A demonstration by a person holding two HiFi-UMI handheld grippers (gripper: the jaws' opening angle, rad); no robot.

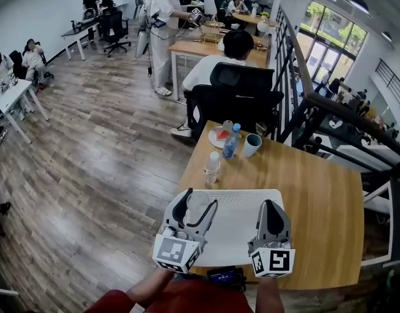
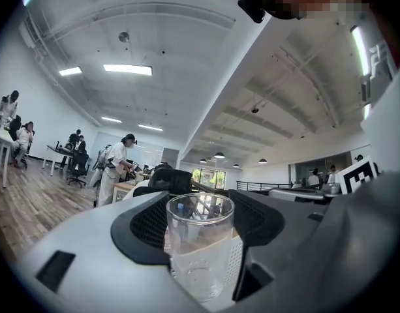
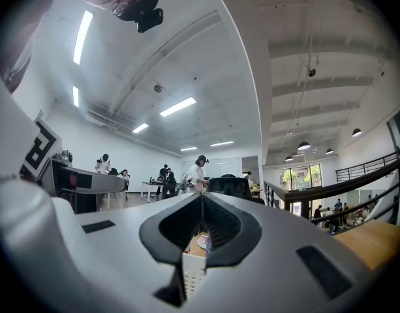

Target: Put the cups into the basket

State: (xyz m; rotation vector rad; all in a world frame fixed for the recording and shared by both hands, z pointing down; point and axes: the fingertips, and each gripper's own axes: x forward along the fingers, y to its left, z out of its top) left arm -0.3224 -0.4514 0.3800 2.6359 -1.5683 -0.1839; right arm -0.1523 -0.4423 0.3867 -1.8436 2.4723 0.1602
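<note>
A clear glass cup (image 1: 198, 201) stands upright between the jaws of my left gripper (image 1: 194, 211), which is shut on it over the near-left corner of the white perforated basket (image 1: 242, 197). In the left gripper view the glass (image 2: 200, 243) fills the gap between the dark pads, and the basket's wall (image 2: 236, 261) shows just behind it. My right gripper (image 1: 270, 206) hovers over the basket's near-right part, shut with nothing in it. In the right gripper view its jaws meet (image 3: 201, 204) above the basket's wall (image 3: 193, 271). A pale mug (image 1: 252, 144) stands at the table's far side.
The basket rests on a wooden table (image 1: 317, 201). At its far end stand two water bottles (image 1: 231, 141) (image 1: 213, 167) and a plate (image 1: 217, 136). A person sits in a black chair (image 1: 239, 96) just beyond it. A black railing (image 1: 343, 119) runs along the right.
</note>
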